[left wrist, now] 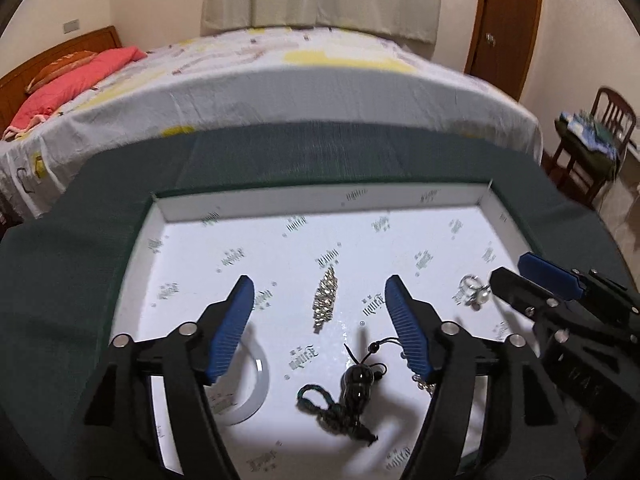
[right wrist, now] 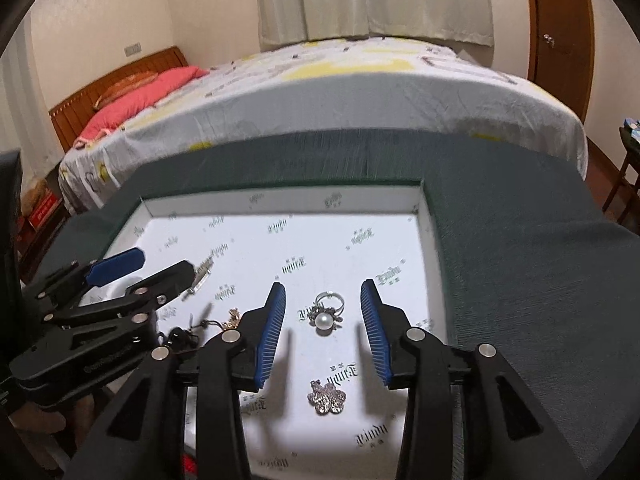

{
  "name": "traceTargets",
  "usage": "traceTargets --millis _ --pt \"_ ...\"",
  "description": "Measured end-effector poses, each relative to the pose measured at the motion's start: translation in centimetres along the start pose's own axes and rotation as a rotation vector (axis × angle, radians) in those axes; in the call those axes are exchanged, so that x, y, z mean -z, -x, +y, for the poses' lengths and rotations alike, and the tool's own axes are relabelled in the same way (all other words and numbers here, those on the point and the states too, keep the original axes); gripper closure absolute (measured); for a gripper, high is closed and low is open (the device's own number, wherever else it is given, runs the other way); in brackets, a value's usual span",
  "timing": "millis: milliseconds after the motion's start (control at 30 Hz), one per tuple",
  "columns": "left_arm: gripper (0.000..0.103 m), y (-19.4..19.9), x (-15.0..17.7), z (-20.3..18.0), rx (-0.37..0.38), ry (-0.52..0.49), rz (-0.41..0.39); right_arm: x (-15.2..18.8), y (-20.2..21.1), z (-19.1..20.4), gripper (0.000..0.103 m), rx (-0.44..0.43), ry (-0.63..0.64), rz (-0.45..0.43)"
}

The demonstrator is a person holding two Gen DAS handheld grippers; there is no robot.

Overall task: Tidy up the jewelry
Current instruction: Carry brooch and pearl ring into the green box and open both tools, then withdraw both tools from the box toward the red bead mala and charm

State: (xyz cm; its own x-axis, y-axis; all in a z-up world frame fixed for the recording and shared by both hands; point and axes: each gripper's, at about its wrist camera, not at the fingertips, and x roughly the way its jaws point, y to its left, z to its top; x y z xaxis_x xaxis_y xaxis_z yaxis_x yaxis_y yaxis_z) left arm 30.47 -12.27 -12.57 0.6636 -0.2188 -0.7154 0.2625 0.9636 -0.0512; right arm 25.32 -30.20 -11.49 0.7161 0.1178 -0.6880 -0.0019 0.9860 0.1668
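Note:
A shallow white tray (left wrist: 320,202) with printed logos holds the jewelry. In the left wrist view my left gripper (left wrist: 320,284) is open above it. A sparkly leaf-shaped brooch (left wrist: 326,300) lies on the tray floor between the fingers, untouched. Nearer the camera lie a black gourd pendant (left wrist: 358,384) on a dark cord and a white bangle (left wrist: 256,384). In the right wrist view my right gripper (right wrist: 323,286) is open over a pearl ring (right wrist: 326,316), with a flower brooch (right wrist: 326,398) closer in. Neither gripper holds anything. Each gripper shows in the other's view: the right gripper (left wrist: 510,267) and the left gripper (right wrist: 164,264).
The tray (right wrist: 280,200) rests on a dark green cloth (left wrist: 280,152) covering the table. A small gold piece (right wrist: 232,318) lies near the pendant (right wrist: 180,336). Behind the table is a bed (left wrist: 280,72) with a red pillow. A wooden chair (left wrist: 592,148) stands at the right.

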Motion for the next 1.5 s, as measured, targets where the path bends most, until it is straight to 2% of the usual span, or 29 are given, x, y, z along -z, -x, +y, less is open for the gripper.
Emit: traceTargets --millis 267,567,933,1367,1433,1500 --pt "0.026 6.1 1.1 1.5 -0.031 0.041 -0.13 0.5 4.7 -0.8 0.063 0.007 -0.033 -0.058" --pt "0.025 10.7 4.6 3.1 -0.099 0.062 -0.171 4.8 8.5 -1.8 0.063 0.051 -0.057 -0.047" --pt "0.024 13.1 10.2 4.3 -0.131 0.095 -0.119 11.7 8.8 -1.4 0.063 0.067 -0.008 0.059" --pt "0.024 13.3 13.3 5.8 -0.163 0.118 -0.056 13.2 7.8 -0.8 0.064 0.073 0.028 0.111" --pt "0.024 13.3 13.4 5.7 -0.163 0.116 -0.05 13.4 8.0 -0.6 0.067 0.082 0.044 0.113" --pt "0.024 13.2 13.4 5.7 -0.163 0.112 -0.048 13.7 8.1 -0.5 0.075 0.093 0.059 0.111"
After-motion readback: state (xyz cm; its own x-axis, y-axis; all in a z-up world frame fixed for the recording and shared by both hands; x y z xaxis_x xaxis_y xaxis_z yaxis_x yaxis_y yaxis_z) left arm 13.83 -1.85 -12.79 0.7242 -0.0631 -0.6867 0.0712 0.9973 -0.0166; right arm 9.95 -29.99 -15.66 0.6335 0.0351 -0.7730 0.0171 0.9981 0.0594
